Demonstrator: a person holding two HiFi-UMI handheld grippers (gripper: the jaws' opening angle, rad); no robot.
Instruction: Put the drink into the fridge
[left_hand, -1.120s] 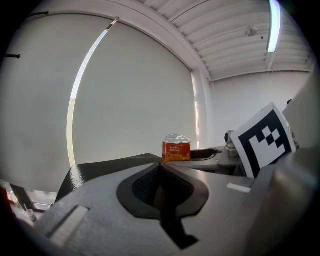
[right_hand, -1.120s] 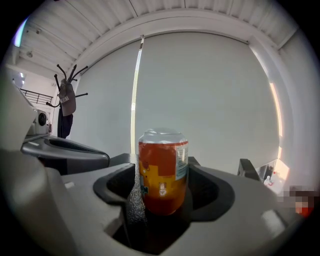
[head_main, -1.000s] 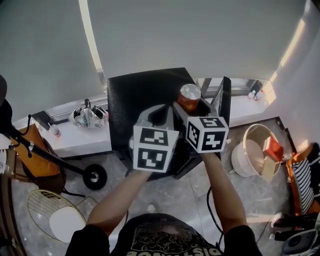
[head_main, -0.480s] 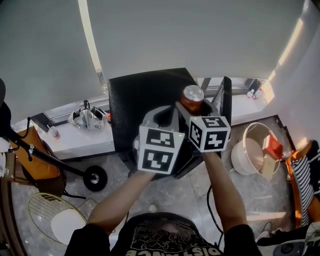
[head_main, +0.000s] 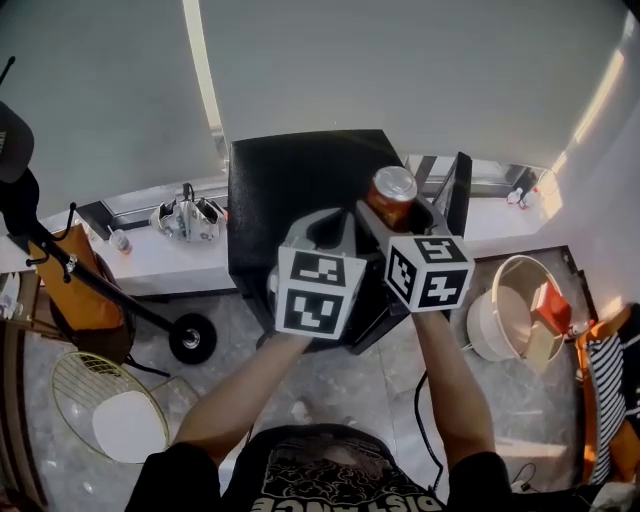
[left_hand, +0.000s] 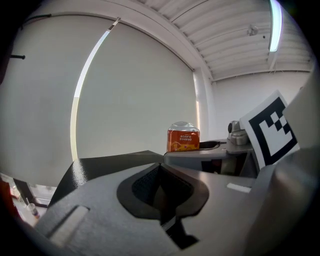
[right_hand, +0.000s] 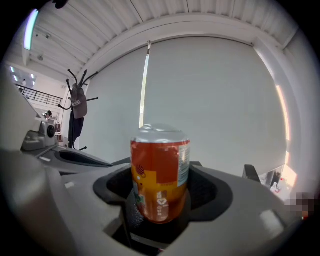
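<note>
Window blinds (head_main: 400, 70), pale and drawn, fill the far side of the scene. Near them stands a small black fridge (head_main: 290, 190), seen from above, with a dark upright panel (head_main: 458, 190) at its right that looks like its open door, though the inside is not visible. A person's two bare forearms reach from the near edge toward the fridge, each hand holding a gripper. The left gripper (head_main: 325, 228) has its jaws pressed together on nothing, and hovers over the near edge of the fridge top. The right gripper (head_main: 393, 216), just beside it, is clamped around the lower half of an orange drink can (head_main: 392, 192), which stands upright between the jaws over the right side of the fridge top. Compared with a second ago, both grippers and the can have drifted only slightly to the right, toward the panel, and the grasp is unchanged. The drink is still outside the fridge, so the task appears to be in its carrying stage, with lowering and placing yet to come.
</note>
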